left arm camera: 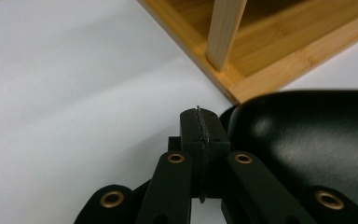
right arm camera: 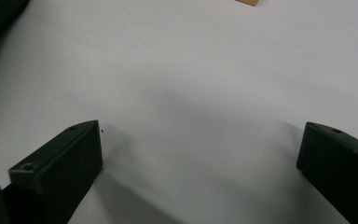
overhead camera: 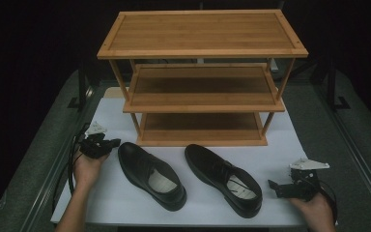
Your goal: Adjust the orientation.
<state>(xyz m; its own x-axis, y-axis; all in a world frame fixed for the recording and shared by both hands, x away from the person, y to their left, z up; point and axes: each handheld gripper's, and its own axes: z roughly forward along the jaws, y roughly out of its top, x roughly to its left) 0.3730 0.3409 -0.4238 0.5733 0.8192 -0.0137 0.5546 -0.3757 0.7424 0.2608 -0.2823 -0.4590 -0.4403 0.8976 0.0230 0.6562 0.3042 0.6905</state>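
two black shoes lay side by side on the white sheet of the tabletop (overhead camera: 125, 203), toes pointing up toward the wooden rack (overhead camera: 200, 77), and that was why my hands sat at the outer edges: each one had a shoe on its inner side. i judged the shoes were meant for the rack, whose three shelves stood bare just behind them. my left hand-held gripper (overhead camera: 111, 143) was pinched fully closed with nothing between the jaws, its tip just beside the toe of the left shoe (overhead camera: 150, 175); in the left gripper view that glossy toe (left arm camera: 307, 144) bulged right next to the closed jaws, with the rack's bottom corner just beyond. my right hand-held gripper (overhead camera: 274, 186) rested low with its jaws spread wide and empty, aimed at the heel end of the right shoe (overhead camera: 224, 185) but apart from it. the sheet was smooth and plain, laid over a grey mat, and the room around was dark.
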